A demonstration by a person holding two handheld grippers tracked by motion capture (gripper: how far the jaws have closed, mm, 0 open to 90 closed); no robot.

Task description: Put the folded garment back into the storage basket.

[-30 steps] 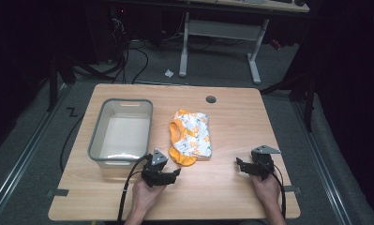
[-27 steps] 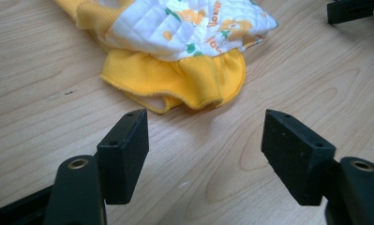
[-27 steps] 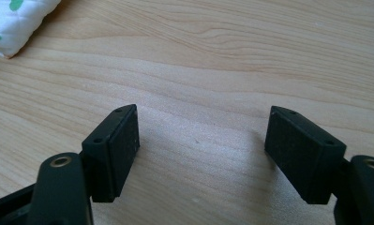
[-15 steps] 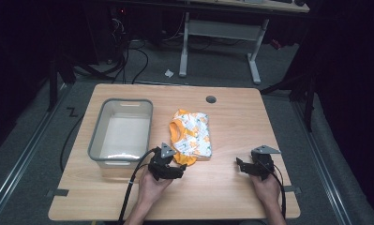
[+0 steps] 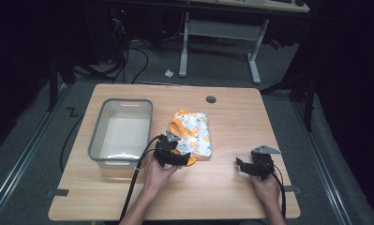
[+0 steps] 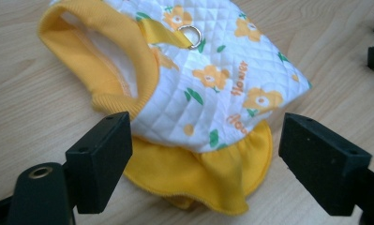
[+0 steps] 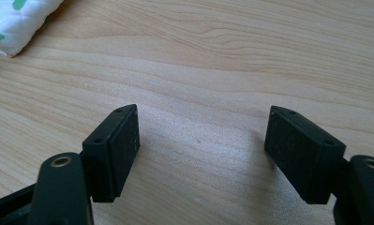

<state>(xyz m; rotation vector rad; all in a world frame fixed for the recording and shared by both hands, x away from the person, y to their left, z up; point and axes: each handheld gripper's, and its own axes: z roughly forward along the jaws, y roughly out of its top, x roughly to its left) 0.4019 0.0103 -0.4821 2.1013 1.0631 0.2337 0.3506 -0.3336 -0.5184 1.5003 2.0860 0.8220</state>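
Dark floor and cables surround the wooden table [image 5: 231,187] on which we work. At the left of the table stands a grey tub [image 5: 102,159], open at the top and holding nothing we can see. Just to its right lies a small quilted garment [image 5: 196,133], white with orange flowers and a yellow hem, its long axis running away from us toward the far edge. We hold the left gripper [image 5: 173,157] at the garment's near end, with the jaws spread wide. In the left gripper view the yellow frill [image 6: 208,176] lies between the two pads and just ahead of them, but the pads are not yet closed on it. We judge that the coming move is a short advance and a pinch on this hem, since the left gripper is by far the nearer tool. At the right, the right gripper [image 5: 250,166] rests well apart from the garment, jaws likewise spread over bare wood.
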